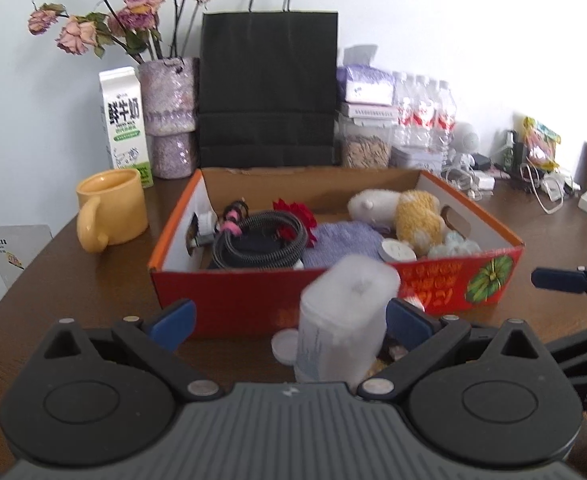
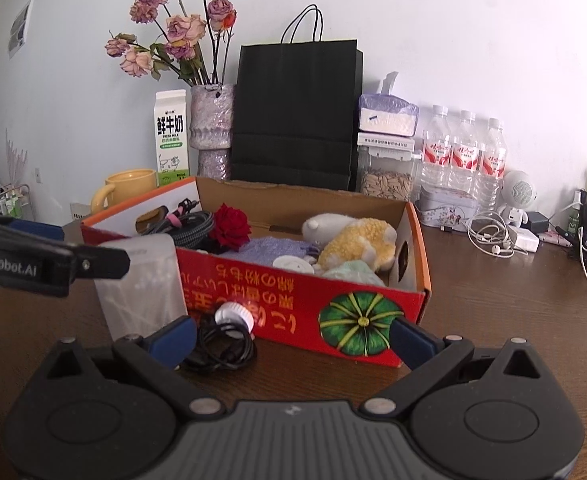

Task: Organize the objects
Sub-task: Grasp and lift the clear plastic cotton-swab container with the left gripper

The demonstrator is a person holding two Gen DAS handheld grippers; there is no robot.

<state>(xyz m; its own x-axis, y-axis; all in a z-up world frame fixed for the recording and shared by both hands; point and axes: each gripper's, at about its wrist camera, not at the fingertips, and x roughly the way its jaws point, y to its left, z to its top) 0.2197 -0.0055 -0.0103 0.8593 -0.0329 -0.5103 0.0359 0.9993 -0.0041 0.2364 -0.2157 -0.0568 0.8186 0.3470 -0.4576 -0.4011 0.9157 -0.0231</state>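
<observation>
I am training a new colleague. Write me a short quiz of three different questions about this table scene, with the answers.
1. True or false: the yellow mug stands inside the red box.
2. Which lies in front of the box: A) black cable, B) milk carton, C) water bottles?
3. Fill in: the right gripper is ____.

Key: 1 false, it is beside the box; 2 A; 3 open.
</observation>
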